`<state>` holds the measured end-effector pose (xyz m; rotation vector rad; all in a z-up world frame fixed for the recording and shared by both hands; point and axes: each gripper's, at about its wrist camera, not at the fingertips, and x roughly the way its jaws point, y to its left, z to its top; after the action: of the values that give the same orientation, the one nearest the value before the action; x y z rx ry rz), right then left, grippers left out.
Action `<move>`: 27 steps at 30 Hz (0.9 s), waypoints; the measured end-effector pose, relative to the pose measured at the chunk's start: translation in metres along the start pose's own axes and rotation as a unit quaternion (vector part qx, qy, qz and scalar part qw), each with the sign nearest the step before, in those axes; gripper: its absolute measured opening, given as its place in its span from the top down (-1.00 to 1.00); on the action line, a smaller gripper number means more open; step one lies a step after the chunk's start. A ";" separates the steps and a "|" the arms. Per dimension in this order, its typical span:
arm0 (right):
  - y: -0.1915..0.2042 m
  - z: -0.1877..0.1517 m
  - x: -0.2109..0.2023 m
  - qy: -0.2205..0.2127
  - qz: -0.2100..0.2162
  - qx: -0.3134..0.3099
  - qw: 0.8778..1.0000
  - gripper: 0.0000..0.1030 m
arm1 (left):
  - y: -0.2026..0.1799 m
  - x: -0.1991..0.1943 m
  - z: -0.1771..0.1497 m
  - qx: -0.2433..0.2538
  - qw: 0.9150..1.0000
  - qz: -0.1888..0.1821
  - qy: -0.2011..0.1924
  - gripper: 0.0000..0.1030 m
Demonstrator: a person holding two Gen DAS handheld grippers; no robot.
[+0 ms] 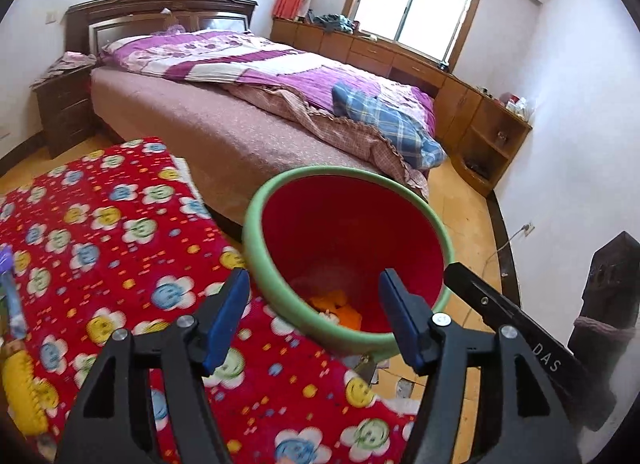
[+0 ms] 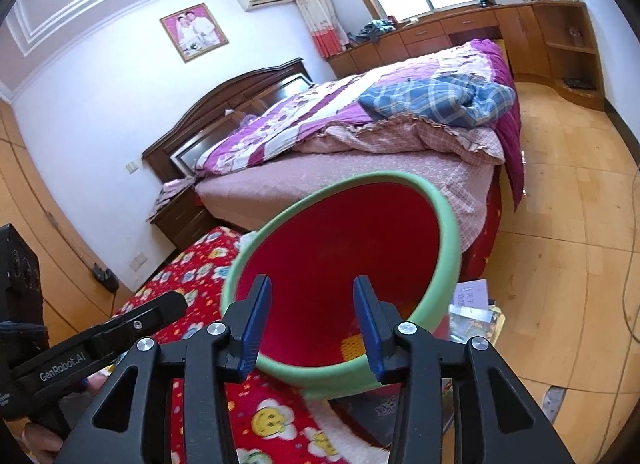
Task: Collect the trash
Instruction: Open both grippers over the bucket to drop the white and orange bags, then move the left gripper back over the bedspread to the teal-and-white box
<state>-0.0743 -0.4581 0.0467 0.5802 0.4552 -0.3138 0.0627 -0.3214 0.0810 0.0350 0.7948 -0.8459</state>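
Red bin (image 1: pixel 348 260) with green rim is sitting at the flowered blanket's (image 1: pixel 120 248) edge beside the bed (image 1: pixel 224 135), orange scraps (image 1: pixel 340 304) inside (bottom partly hidden), while left gripper (image 1: pixel 312 318) and right gripper (image 2: pixel 310 326) are hovering before it, jaws parted, empty.

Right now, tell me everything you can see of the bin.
The bin is a round bucket, plastic by its look, red inside, with a thick pale green rim. It stands open and lidless beside the bed, its near side against the edge of the red flowered cloth. It seems to lean, which may be lens distortion. Orange and pale scraps lie at its bottom. Neither claw touches it.
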 end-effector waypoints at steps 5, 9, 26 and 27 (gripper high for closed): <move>0.018 -0.006 -0.006 0.006 0.014 -0.005 1.000 0.14 | 0.015 -0.030 -0.008 -0.017 1.000 0.014 -0.010 -0.30; 0.034 -0.013 -0.011 0.014 0.025 -0.011 1.000 0.14 | 0.030 -0.055 -0.014 -0.030 0.999 0.039 -0.023 -0.30; 0.109 -0.049 -0.008 0.067 0.075 -0.062 0.993 0.13 | 0.130 -0.164 -0.052 -0.125 0.979 0.144 -0.070 -0.30; 0.112 -0.051 -0.008 0.069 0.077 -0.065 0.993 0.13 | 0.136 -0.168 -0.054 -0.128 0.978 0.149 -0.072 -0.30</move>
<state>-0.0522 -0.3374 0.0633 0.5087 0.5566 -0.0961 0.0545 -0.1009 0.1131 -0.1303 0.7344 -0.4523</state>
